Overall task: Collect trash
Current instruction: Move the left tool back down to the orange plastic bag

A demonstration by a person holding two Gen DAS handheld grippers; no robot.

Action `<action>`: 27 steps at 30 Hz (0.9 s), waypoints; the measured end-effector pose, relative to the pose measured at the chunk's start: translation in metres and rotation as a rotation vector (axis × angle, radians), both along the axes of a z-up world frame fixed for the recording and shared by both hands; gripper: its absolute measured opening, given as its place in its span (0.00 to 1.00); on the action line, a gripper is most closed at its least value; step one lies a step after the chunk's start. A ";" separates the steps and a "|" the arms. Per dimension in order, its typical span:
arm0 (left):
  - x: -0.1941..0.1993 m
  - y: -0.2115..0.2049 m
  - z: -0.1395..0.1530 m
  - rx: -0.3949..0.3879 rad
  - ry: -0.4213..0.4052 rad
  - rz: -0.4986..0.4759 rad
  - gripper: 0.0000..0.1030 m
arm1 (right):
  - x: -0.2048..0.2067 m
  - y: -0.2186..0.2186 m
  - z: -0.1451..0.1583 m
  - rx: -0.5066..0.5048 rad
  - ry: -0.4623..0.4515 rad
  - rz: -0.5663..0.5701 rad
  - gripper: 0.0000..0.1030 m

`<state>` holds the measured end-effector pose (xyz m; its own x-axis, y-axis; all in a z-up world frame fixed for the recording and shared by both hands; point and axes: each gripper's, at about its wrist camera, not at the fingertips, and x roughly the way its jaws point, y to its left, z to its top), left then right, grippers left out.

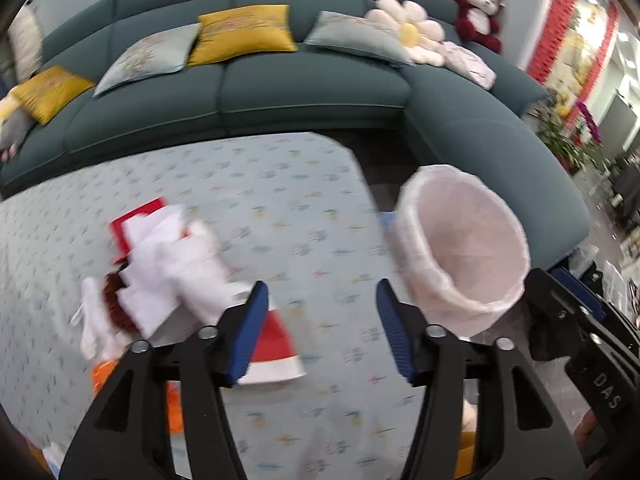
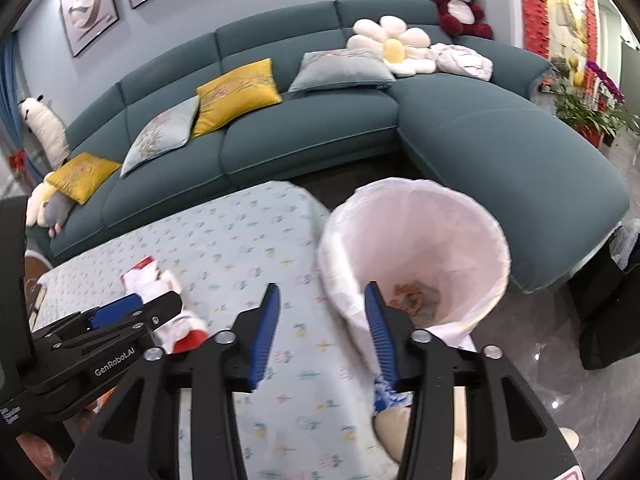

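Observation:
A pile of trash lies on the patterned table: crumpled white tissues (image 1: 176,272), red paper (image 1: 138,220), a red-and-white wrapper (image 1: 276,352) and orange scraps (image 1: 104,372). My left gripper (image 1: 320,332) is open and empty, just right of the pile above the table. It also shows in the right wrist view (image 2: 132,312). A bin with a white liner (image 2: 416,256) stands off the table's right edge, with orange scraps at its bottom (image 2: 412,294). My right gripper (image 2: 320,340) is open and empty, over the table edge beside the bin (image 1: 464,248).
A teal corner sofa (image 2: 312,132) with yellow and grey cushions, a flower pillow and plush toys stands behind the table (image 2: 248,232). Potted plants (image 2: 588,112) stand far right. A dark box (image 2: 608,296) sits on the grey floor right of the bin.

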<state>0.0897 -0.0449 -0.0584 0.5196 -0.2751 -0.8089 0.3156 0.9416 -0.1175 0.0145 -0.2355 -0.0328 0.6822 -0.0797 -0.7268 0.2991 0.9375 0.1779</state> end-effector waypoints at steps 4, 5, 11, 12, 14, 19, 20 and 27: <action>-0.003 0.040 -0.011 0.013 0.021 0.070 0.61 | 0.002 0.027 -0.002 -0.002 0.015 0.041 0.48; -0.003 0.050 -0.014 0.020 0.030 0.088 0.62 | 0.003 0.035 -0.004 -0.002 0.020 0.053 0.48; -0.008 0.119 -0.038 0.066 0.072 0.207 0.72 | 0.004 0.078 -0.016 0.000 0.051 0.114 0.49; -0.008 0.126 -0.040 0.069 0.080 0.221 0.74 | 0.004 0.084 -0.019 0.004 0.058 0.120 0.49; -0.009 0.146 -0.048 0.077 0.098 0.257 0.76 | 0.005 0.099 -0.026 0.011 0.075 0.136 0.49; -0.013 0.188 -0.074 0.118 0.155 0.320 0.79 | 0.008 0.130 -0.045 0.024 0.115 0.174 0.49; -0.014 0.194 -0.079 0.132 0.166 0.322 0.79 | 0.008 0.138 -0.051 0.029 0.127 0.187 0.49; -0.014 0.218 -0.112 0.139 0.265 0.335 0.77 | 0.014 0.188 -0.085 0.107 0.208 0.290 0.49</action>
